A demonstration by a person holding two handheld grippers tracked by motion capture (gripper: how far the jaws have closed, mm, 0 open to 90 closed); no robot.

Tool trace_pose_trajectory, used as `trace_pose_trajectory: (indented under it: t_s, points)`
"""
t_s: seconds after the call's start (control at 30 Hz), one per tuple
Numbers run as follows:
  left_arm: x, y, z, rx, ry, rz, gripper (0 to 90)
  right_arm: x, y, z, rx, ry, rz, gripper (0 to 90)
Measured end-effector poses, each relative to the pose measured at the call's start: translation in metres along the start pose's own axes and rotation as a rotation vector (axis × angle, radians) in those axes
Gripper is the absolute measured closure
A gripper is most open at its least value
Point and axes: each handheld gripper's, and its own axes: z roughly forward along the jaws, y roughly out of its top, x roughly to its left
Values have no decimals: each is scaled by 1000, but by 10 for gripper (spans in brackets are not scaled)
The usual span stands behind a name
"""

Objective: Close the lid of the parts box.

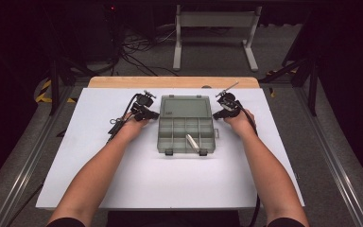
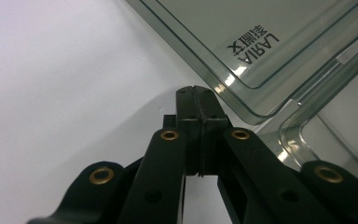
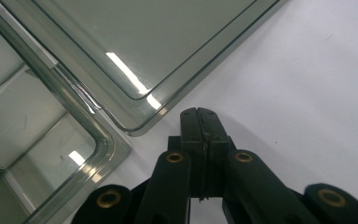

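A clear grey compartment box [image 1: 186, 135] lies open in the middle of the white table, its lid [image 1: 185, 107] folded flat toward the far side. A white cylinder [image 1: 192, 142] rests in one of the near compartments. My left gripper [image 1: 154, 115] sits at the lid's left edge, jaws shut with nothing between them; in the left gripper view its tips [image 2: 196, 89] rest just beside the lid's rounded corner [image 2: 256, 114]. At the lid's right edge my right gripper [image 1: 216, 115] is likewise shut and empty, tips [image 3: 198, 111] close to the lid corner [image 3: 137, 127].
The white table board [image 1: 123, 179] has bare room in front of the box and on both sides. A wooden strip [image 1: 123, 82] runs along its far edge. Beyond stand a white metal frame [image 1: 215, 33] and loose cables [image 1: 137, 52] on the floor.
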Motion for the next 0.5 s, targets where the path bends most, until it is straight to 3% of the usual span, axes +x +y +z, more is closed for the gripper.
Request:
trace_pose_trajectory:
  t_s: [0.5]
  points:
    - [1,2,1,10,-7,4,893,0,2,3,-8,14,-25,900]
